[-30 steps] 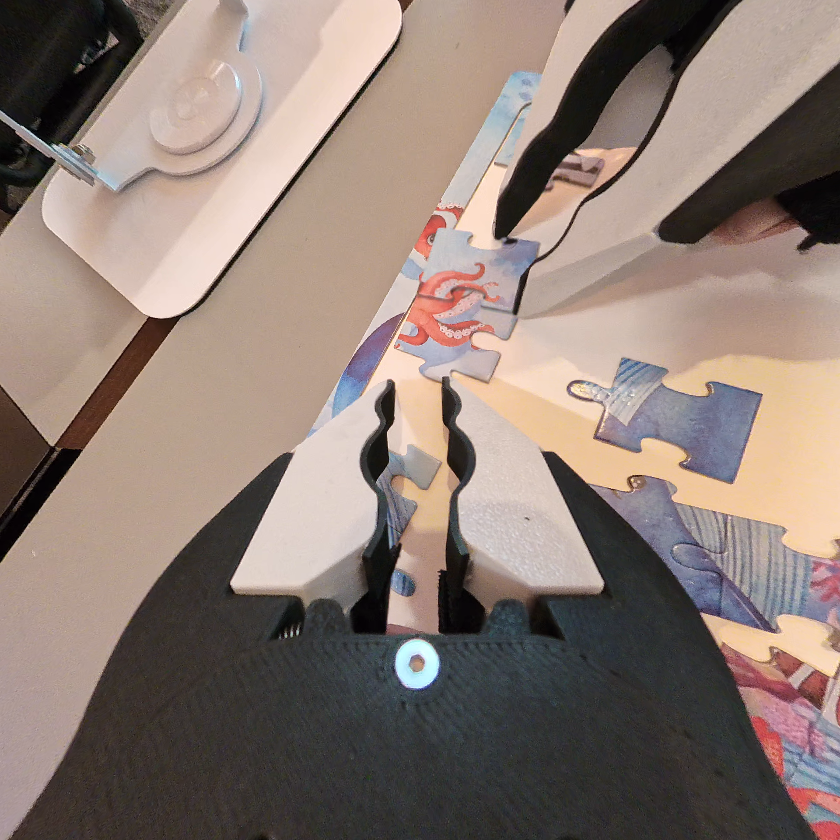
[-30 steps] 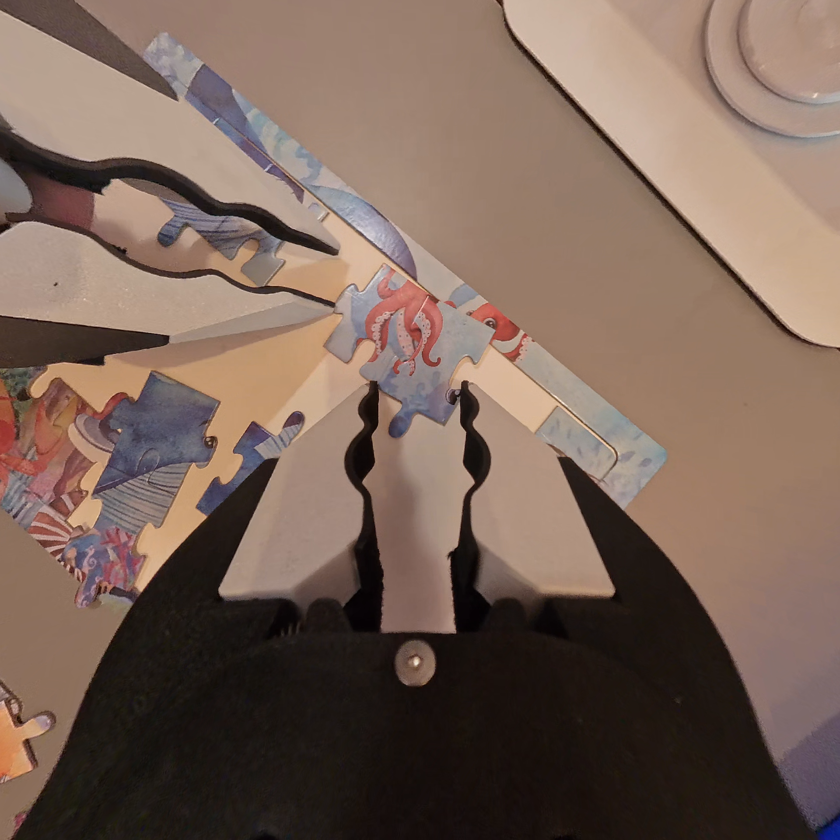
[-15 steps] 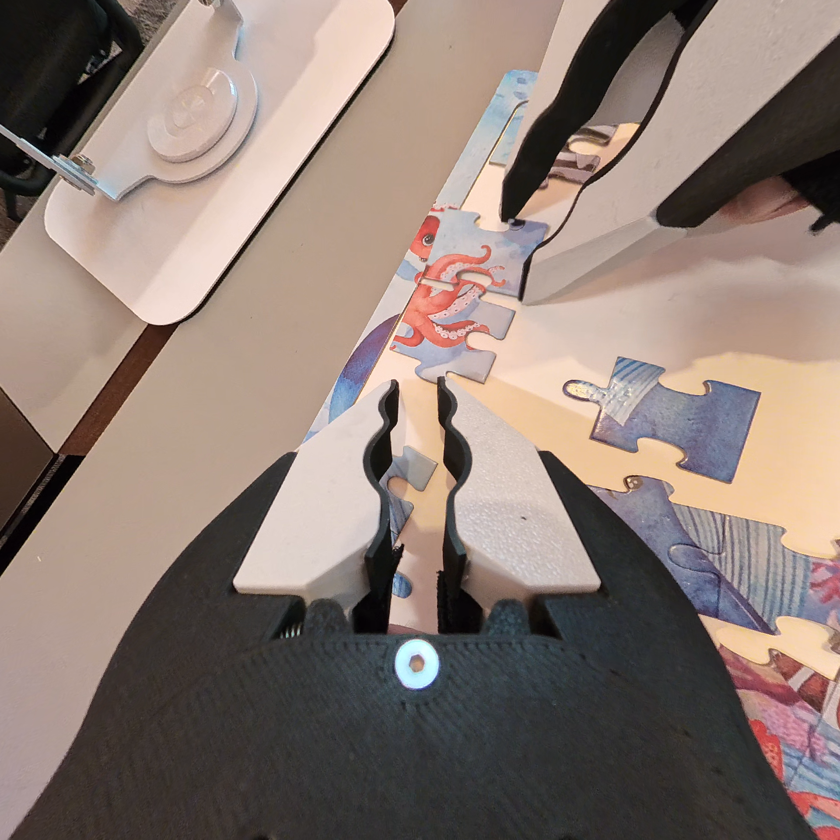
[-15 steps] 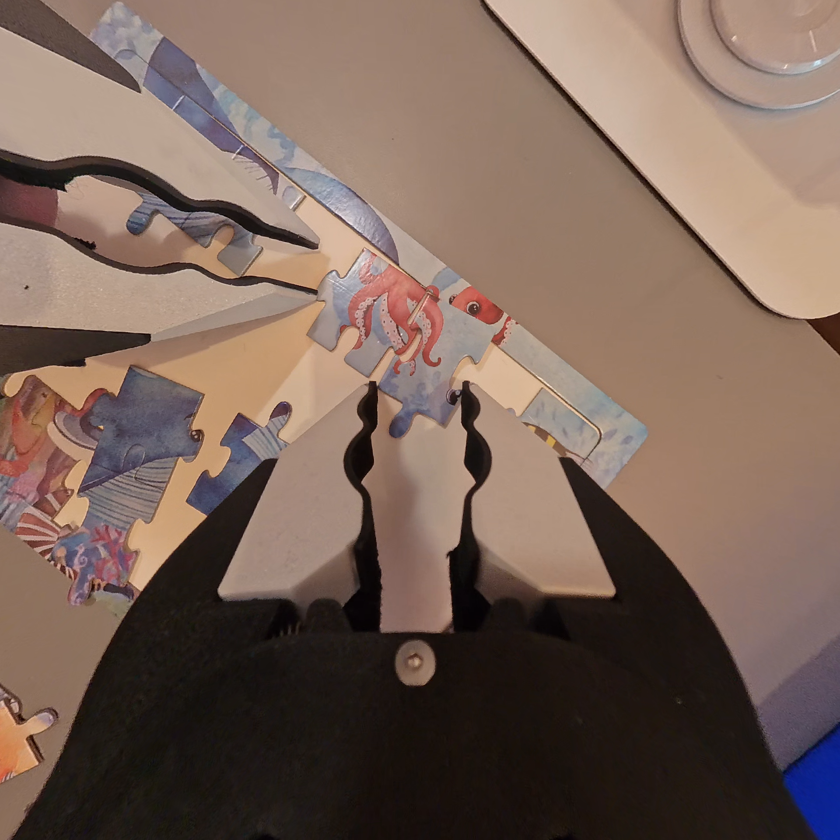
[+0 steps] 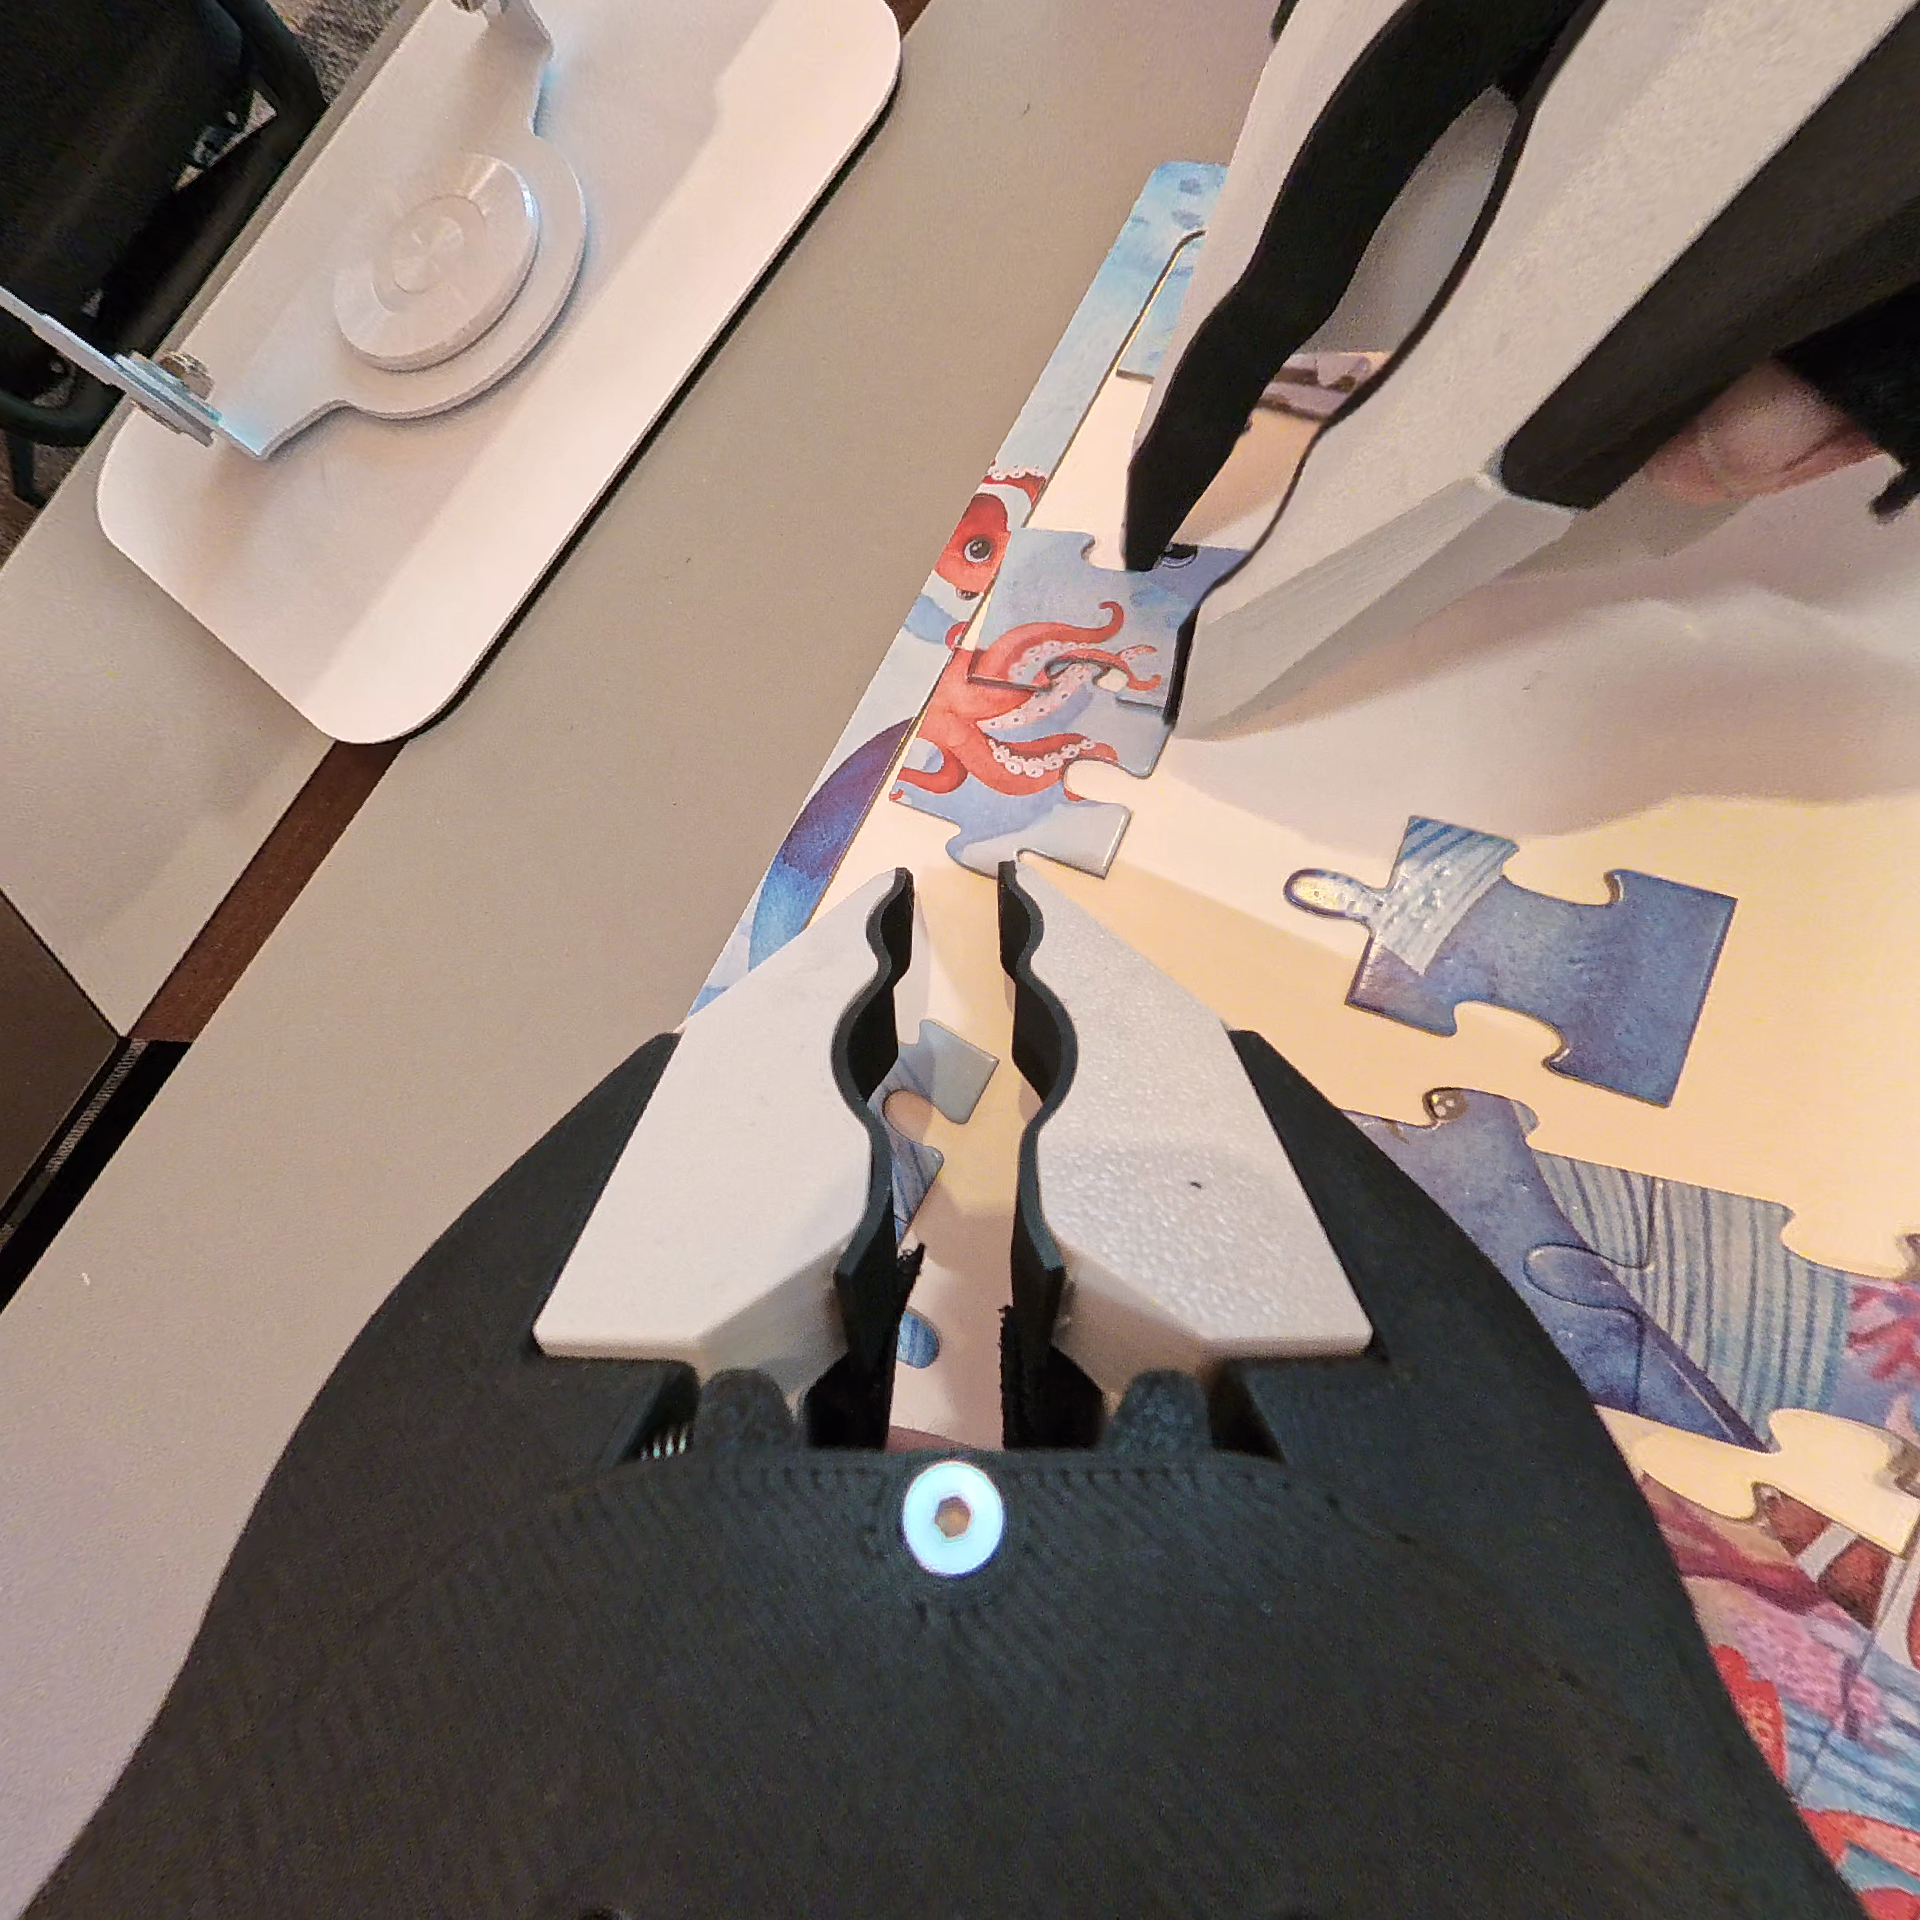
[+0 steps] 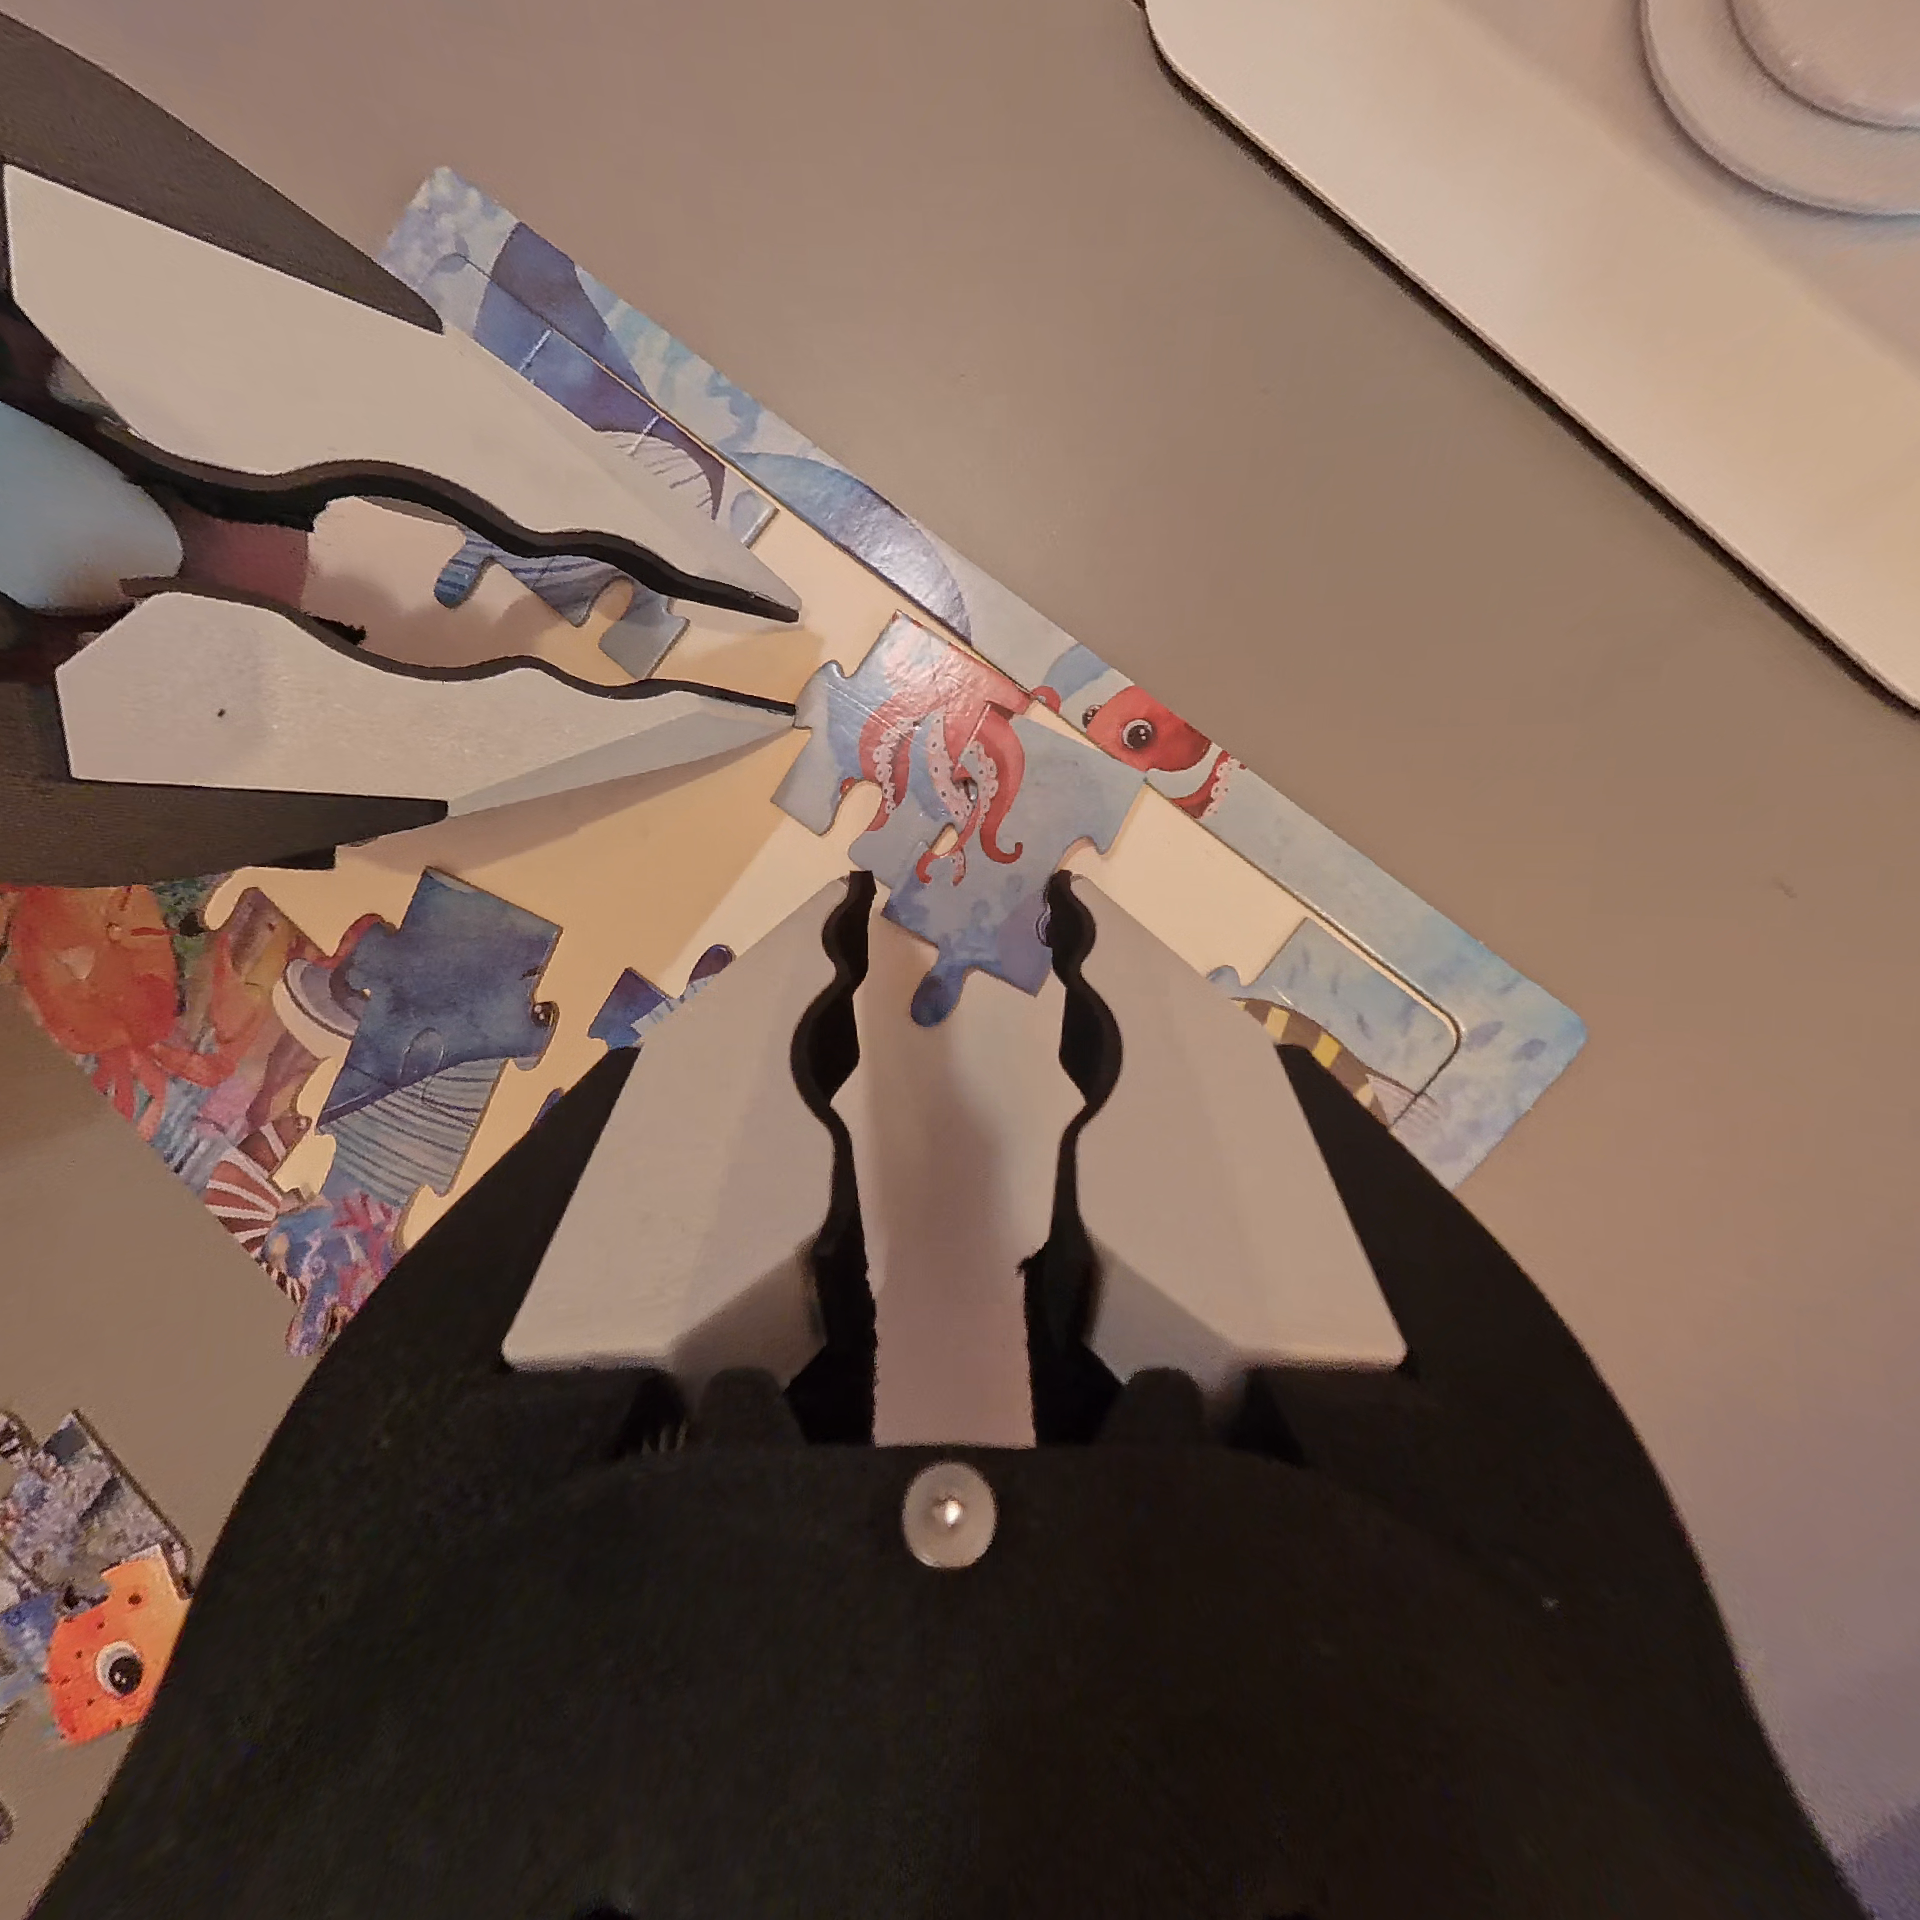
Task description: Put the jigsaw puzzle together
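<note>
The puzzle tray has a blue picture frame (image 5: 1075,353) and a cream base (image 6: 1195,883). Two joined octopus pieces (image 5: 1039,686) lie slightly askew on the base beside the frame's red octopus head (image 6: 1143,738). My right gripper (image 6: 958,883) is open and empty, its tips touching the octopus pieces' (image 6: 935,769) near edge; in the left wrist view (image 5: 1169,634) it stands at their far corner. My left gripper (image 5: 954,883) is narrowly open and empty, just short of the pieces' near tab; in the right wrist view (image 6: 795,665) it is at the left.
A loose blue piece (image 5: 1538,987) lies on the base. A pale piece (image 5: 935,1081) lies under my left fingers. The assembled part (image 5: 1662,1299) fills the tray's right. A white pad with a round disc (image 5: 457,343) lies beyond. Loose pieces (image 6: 104,1652) lie on the grey table. The left gripper's tips are roughly 6 cm from the right gripper's.
The right gripper has nudged the octopus pieces along the base toward the frame's octopus head, turning them a little. The left gripper has barely moved.
</note>
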The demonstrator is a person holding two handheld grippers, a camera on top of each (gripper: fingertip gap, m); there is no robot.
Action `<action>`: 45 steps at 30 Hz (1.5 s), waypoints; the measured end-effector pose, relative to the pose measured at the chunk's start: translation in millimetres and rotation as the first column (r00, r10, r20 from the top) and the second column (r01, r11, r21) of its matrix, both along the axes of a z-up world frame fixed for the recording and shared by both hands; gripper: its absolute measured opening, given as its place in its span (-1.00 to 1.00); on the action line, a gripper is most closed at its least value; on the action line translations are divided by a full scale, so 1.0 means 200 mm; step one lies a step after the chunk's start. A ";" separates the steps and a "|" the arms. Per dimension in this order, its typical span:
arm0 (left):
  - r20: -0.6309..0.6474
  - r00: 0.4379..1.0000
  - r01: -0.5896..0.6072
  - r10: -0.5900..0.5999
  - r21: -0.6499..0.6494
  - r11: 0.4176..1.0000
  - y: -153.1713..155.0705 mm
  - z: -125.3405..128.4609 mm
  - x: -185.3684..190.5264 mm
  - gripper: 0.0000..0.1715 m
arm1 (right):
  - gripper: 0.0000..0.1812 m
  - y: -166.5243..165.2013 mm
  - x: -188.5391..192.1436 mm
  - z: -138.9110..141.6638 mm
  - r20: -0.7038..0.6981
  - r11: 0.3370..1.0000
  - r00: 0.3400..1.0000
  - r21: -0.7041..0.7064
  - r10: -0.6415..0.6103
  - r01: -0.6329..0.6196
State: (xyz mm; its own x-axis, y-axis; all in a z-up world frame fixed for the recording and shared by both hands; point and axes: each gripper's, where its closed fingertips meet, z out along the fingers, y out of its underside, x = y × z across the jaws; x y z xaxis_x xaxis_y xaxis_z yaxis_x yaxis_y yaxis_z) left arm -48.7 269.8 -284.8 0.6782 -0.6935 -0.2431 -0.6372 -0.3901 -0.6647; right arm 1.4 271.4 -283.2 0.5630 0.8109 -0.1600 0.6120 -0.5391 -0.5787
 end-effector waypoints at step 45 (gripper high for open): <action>0.031 0.999 0.020 -0.019 -0.019 1.000 0.00 -0.01 0.04 -0.92 | -0.71 0.21 0.07 0.00 -0.047 0.974 0.999 0.225 -0.015 0.025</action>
State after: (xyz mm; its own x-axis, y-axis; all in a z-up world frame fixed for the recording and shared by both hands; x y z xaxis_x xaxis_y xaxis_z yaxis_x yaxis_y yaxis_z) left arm -40.3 270.0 -286.2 0.6714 -0.7109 -0.2093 -0.6243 -0.3905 -0.6766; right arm 15.6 314.0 -282.5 0.5757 0.8177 0.0001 0.5732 -0.4034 -0.7132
